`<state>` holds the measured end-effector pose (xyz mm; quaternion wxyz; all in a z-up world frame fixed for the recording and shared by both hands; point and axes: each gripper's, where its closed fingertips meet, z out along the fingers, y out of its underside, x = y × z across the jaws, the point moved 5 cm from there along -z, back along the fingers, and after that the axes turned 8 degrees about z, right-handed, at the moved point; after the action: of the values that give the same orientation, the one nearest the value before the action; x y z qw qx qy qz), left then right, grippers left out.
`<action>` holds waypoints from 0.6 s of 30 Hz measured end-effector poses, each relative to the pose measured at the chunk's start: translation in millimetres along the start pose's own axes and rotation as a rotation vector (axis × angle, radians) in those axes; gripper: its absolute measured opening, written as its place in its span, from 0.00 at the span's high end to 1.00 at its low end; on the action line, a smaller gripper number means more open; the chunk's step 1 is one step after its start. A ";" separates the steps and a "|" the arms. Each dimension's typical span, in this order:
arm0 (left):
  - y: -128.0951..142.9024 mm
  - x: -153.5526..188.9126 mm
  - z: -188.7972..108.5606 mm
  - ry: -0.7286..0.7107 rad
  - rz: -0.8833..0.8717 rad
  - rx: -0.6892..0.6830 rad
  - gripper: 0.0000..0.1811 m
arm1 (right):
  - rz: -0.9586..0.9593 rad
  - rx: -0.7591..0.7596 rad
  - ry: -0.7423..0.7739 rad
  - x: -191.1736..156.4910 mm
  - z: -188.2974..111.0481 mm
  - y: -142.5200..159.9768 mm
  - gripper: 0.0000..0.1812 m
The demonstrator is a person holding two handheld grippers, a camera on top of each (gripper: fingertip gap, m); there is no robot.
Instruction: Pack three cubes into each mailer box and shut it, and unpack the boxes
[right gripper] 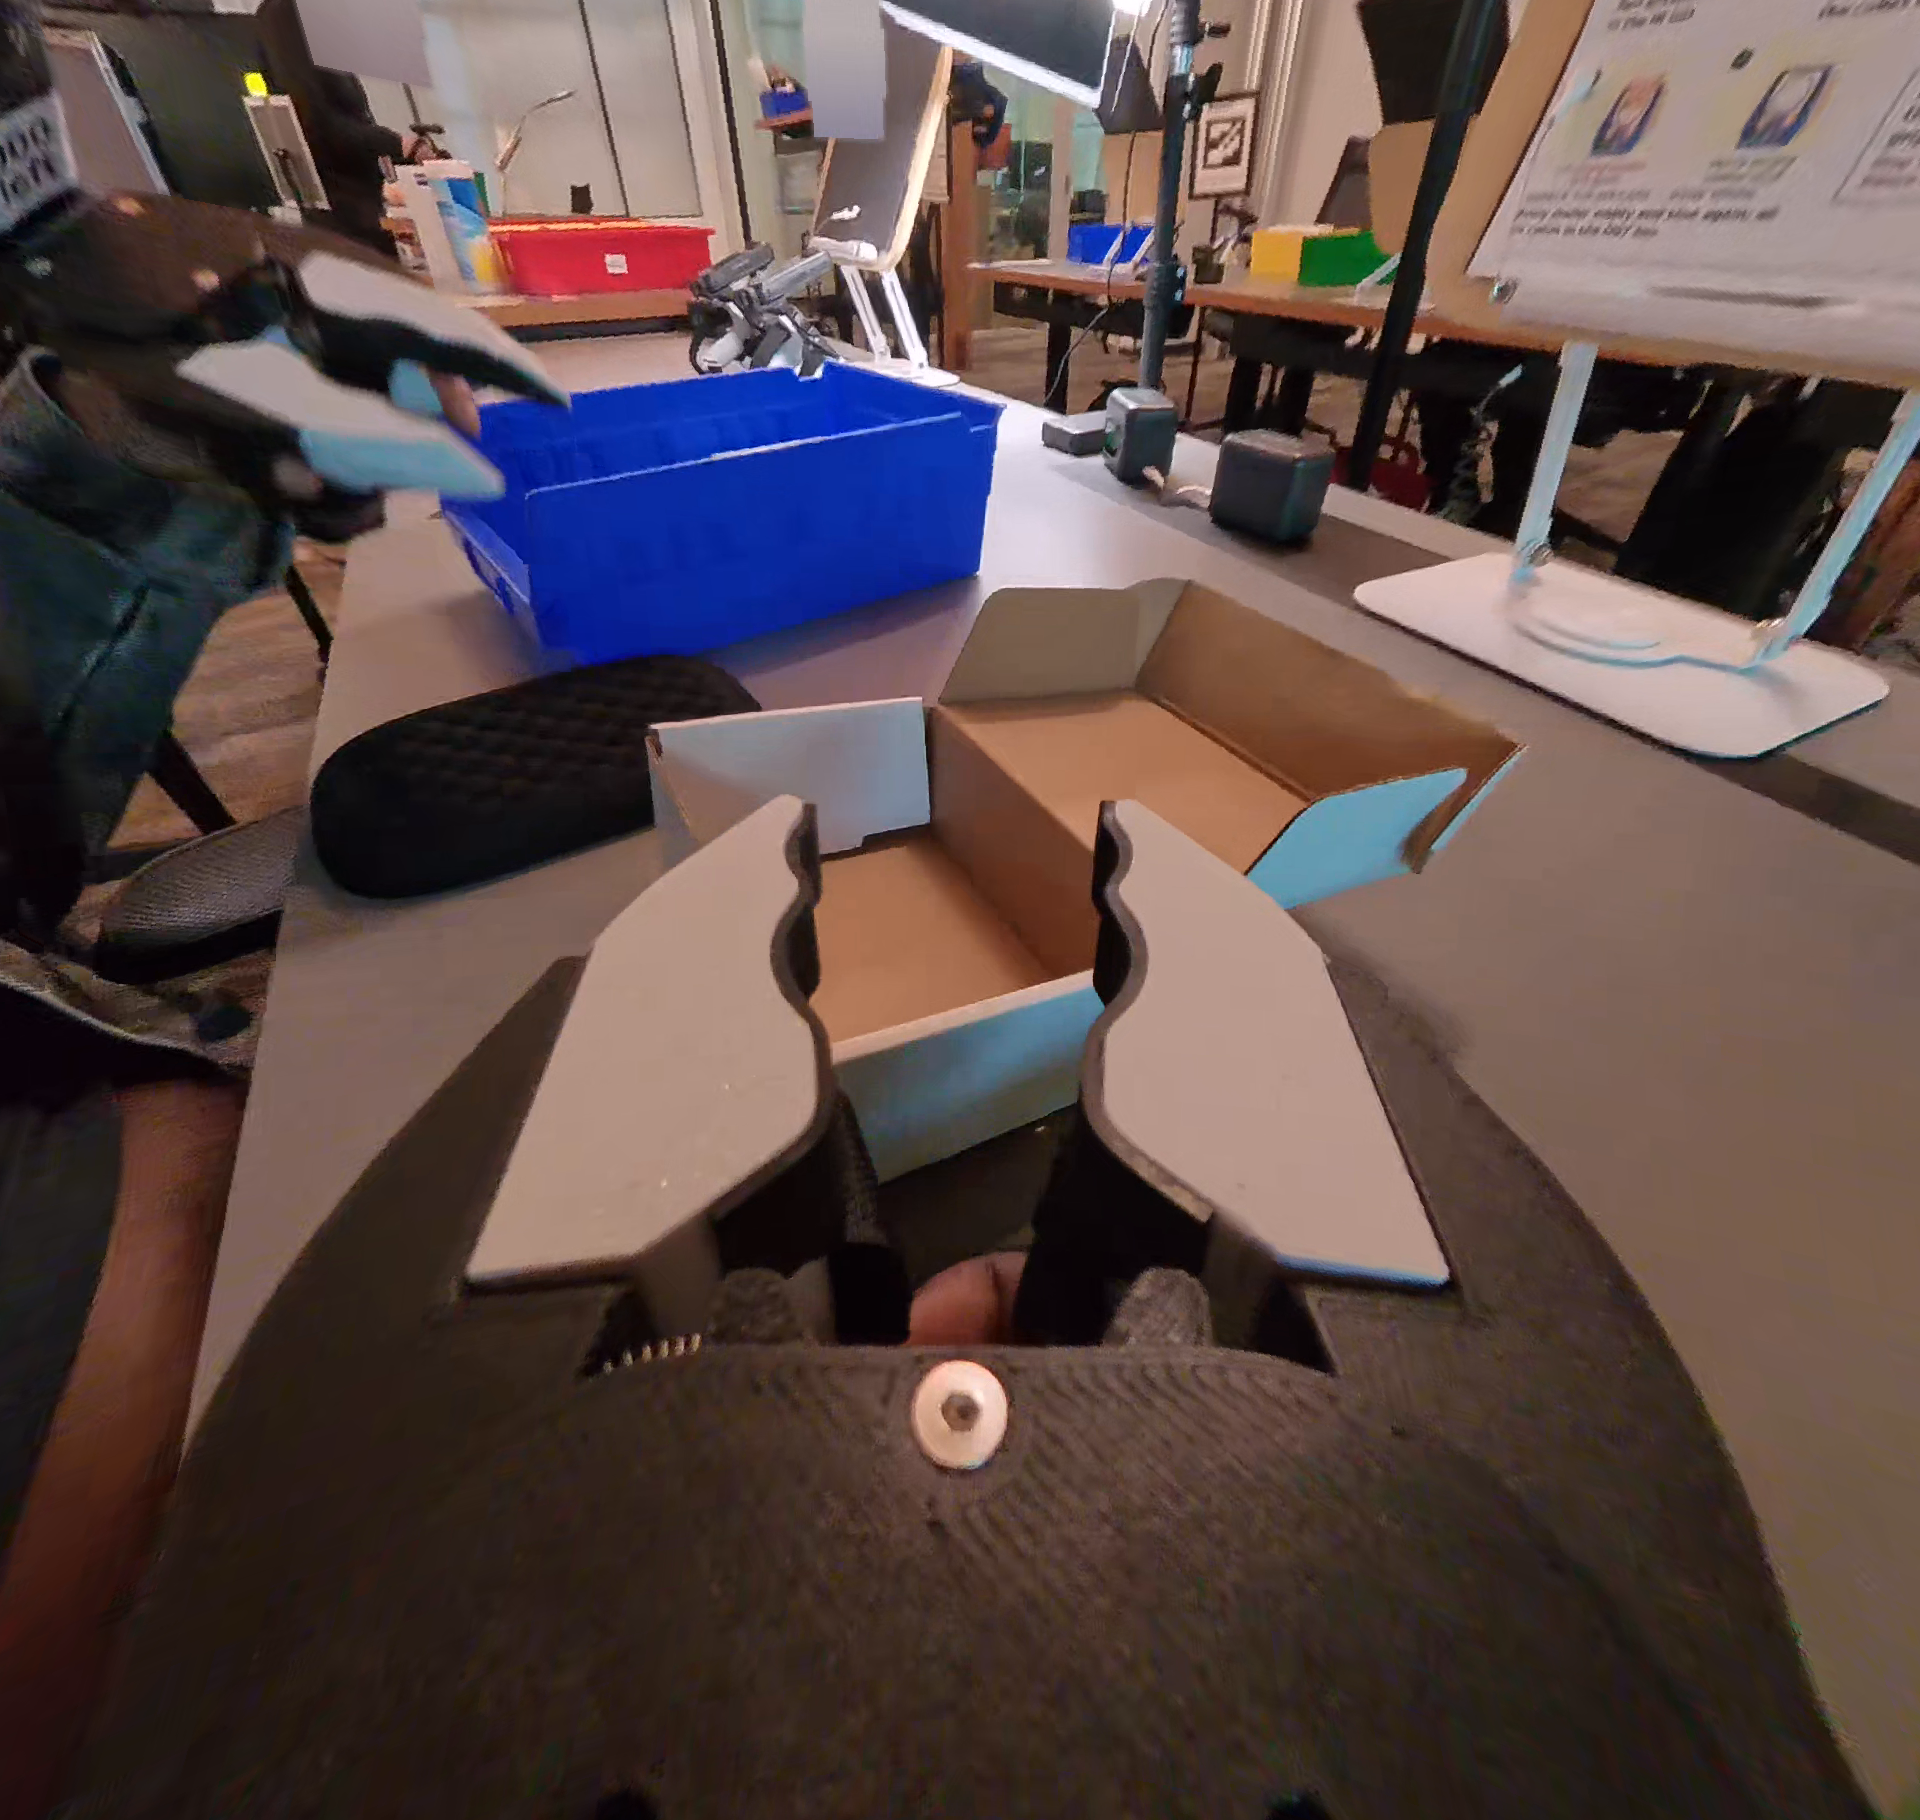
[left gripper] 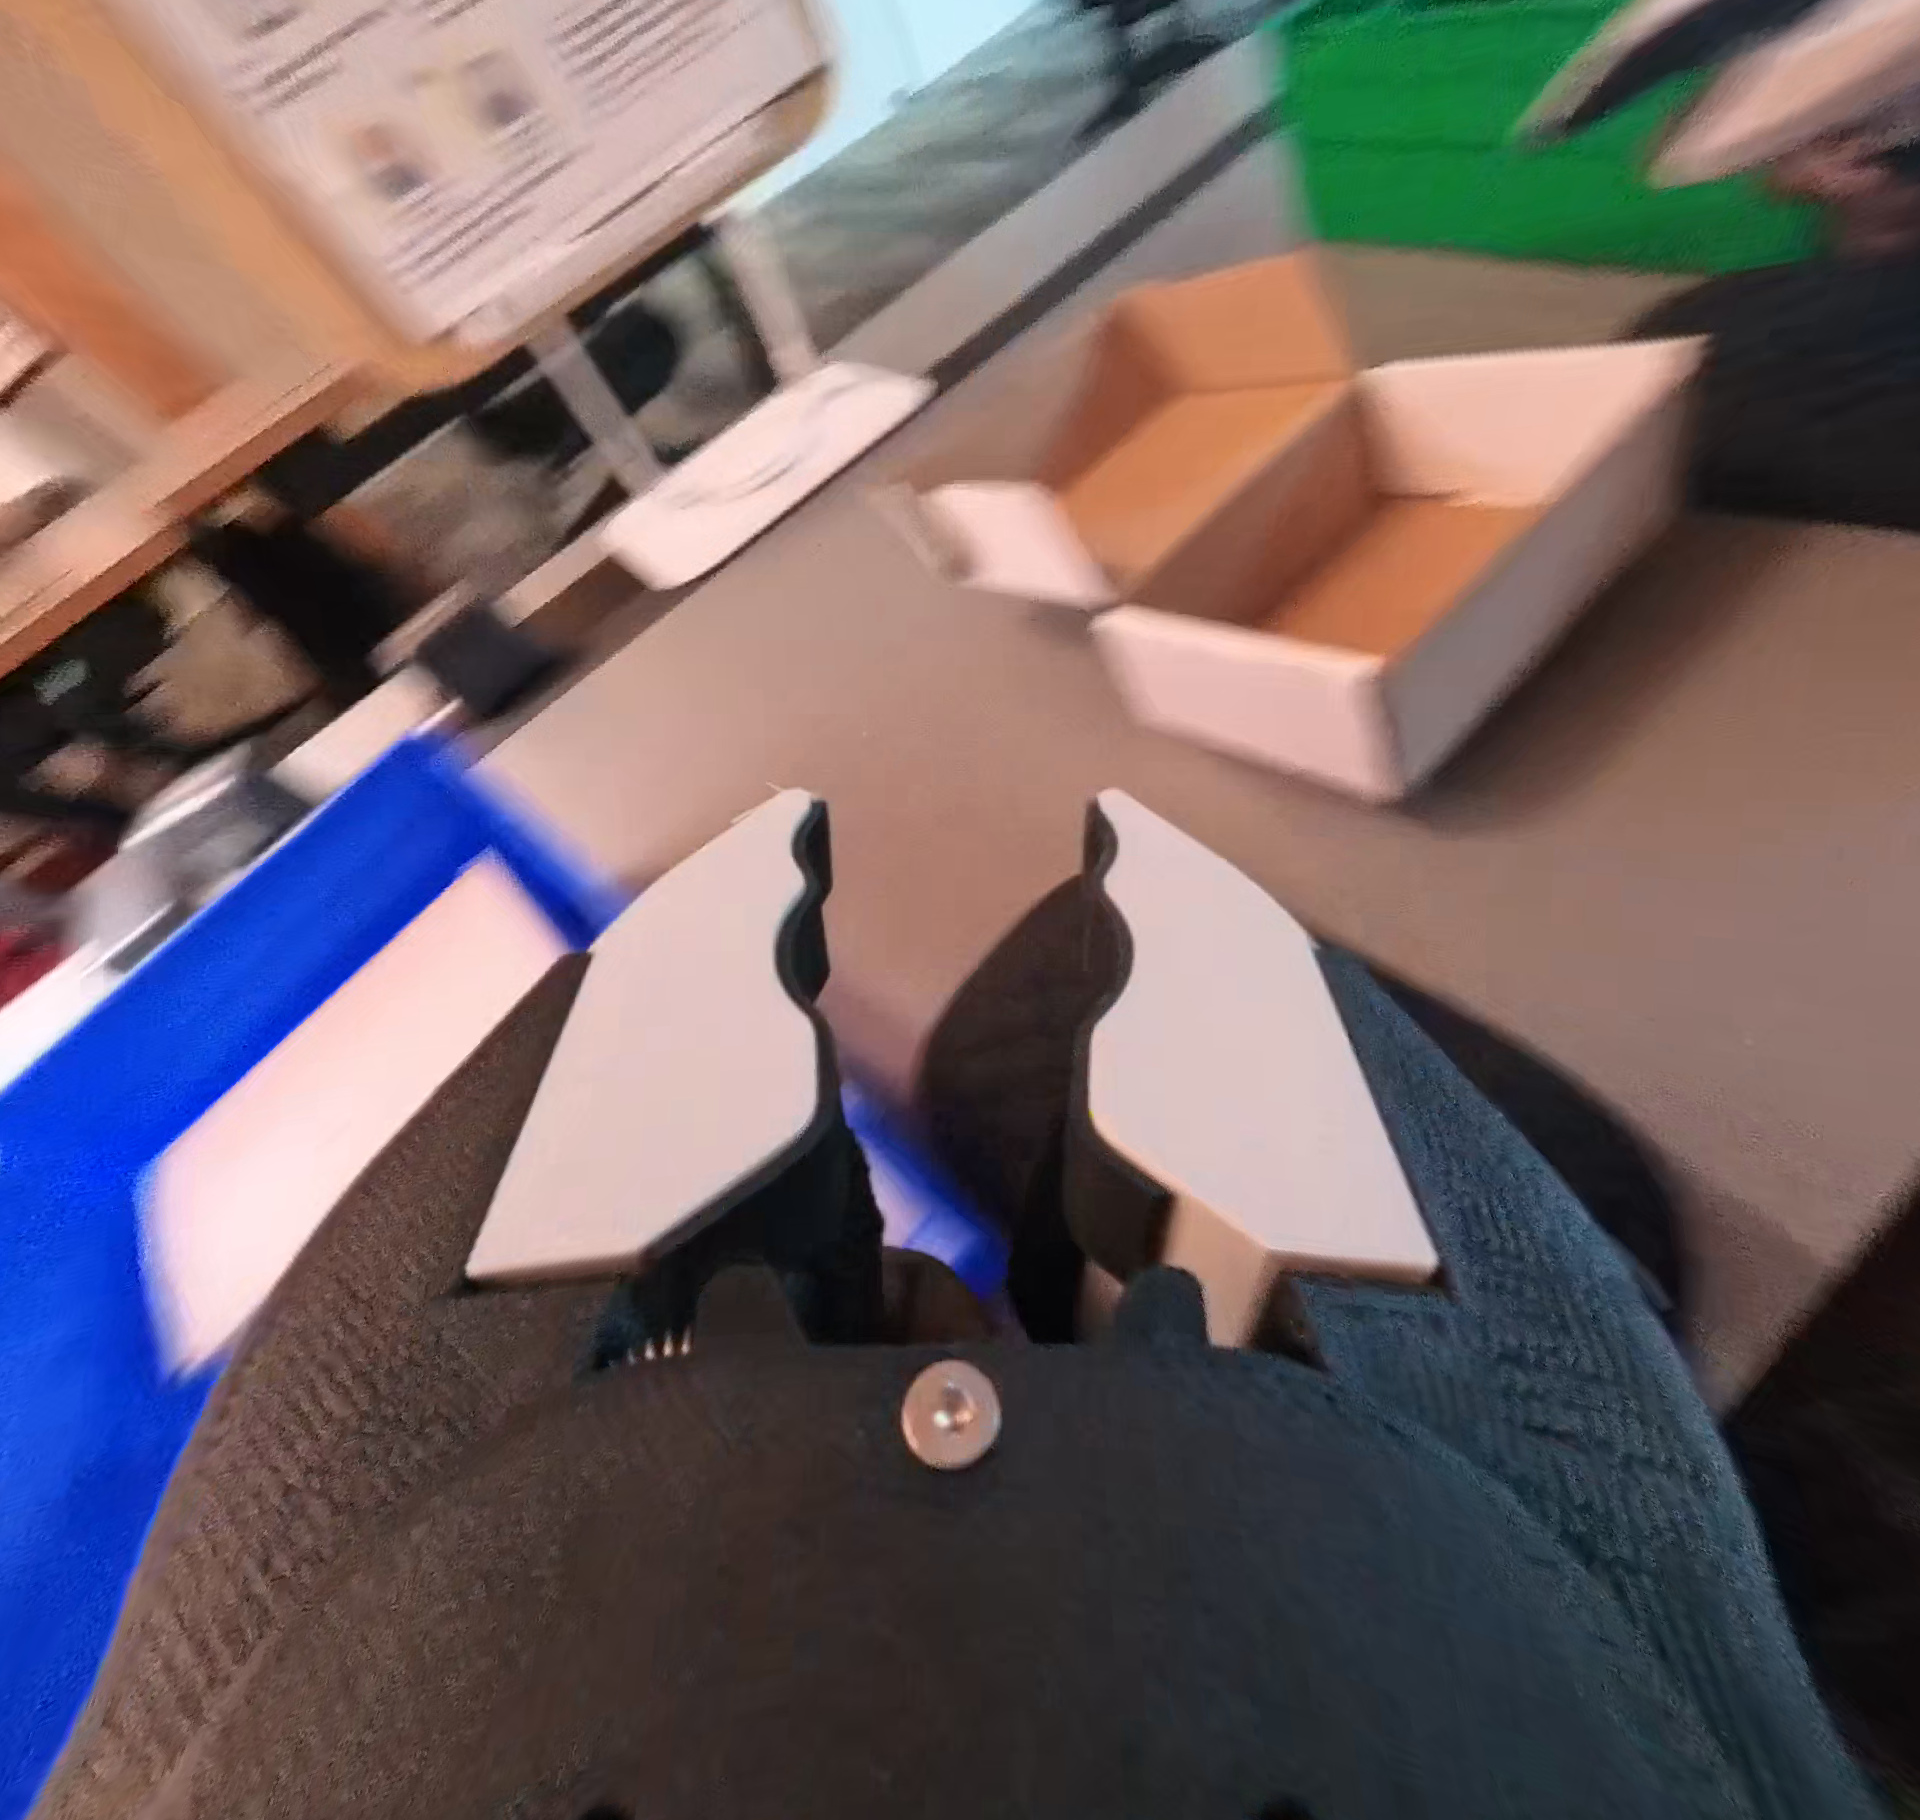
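A white mailer box [right gripper: 966, 1053] with a brown inside stands open on the grey table, lid folded back; its inside shows bare cardboard. My right gripper [right gripper: 956, 814] is open and empty, just above the box's near wall. My left gripper [left gripper: 956, 814] is open and empty, over the near corner of the blue bin [left gripper: 156, 1147]. It also shows in the right wrist view [right gripper: 520, 445] at the upper left, in front of the blue bin [right gripper: 748, 513]. The left wrist view is blurred; the open box [left gripper: 1268, 710] lies ahead to the right. No cubes are in view.
A black padded rest [right gripper: 520, 762] lies left of the box. A sign on a white stand [right gripper: 1621, 648] is at the right. Two small grey blocks [right gripper: 1268, 482] with a cable sit behind. A green bin [left gripper: 1455, 129] stands beyond the box. My right fingertips sit around 25 cm from my left ones.
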<state>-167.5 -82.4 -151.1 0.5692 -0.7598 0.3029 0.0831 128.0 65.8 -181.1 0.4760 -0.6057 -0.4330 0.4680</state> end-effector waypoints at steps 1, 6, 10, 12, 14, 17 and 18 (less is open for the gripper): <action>10.9 -23.6 -10.7 -0.090 -0.037 -0.076 0.74 | 0.014 -0.014 -0.009 0.0 2.0 2.5 0.72; 92.9 -110.6 -27.7 -0.254 -0.297 -0.517 0.64 | -0.004 -0.027 -0.009 -1.4 4.4 5.3 0.72; 151.6 -133.3 -11.8 -0.207 -0.409 -0.792 0.62 | 0.011 -0.009 -0.003 0.7 3.0 3.5 0.73; 168.7 -132.6 -5.9 -0.171 -0.418 -0.873 0.62 | 0.007 -0.011 0.001 1.2 3.2 3.8 0.73; 179.6 -132.3 -1.9 -0.168 -0.425 -0.915 0.62 | 0.003 -0.016 0.003 1.3 3.7 4.5 0.73; 188.8 -130.6 1.6 -0.163 -0.433 -0.942 0.70 | -0.003 -0.015 0.002 0.6 3.8 4.3 0.73; 190.5 -132.3 1.6 -0.182 -0.420 -0.945 0.73 | -0.004 -0.013 0.003 0.5 3.8 4.1 0.73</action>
<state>-379.0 -64.6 -244.6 0.1927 -0.9677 0.0228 0.1607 124.7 66.2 -185.6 0.4737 -0.6085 -0.4367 0.4633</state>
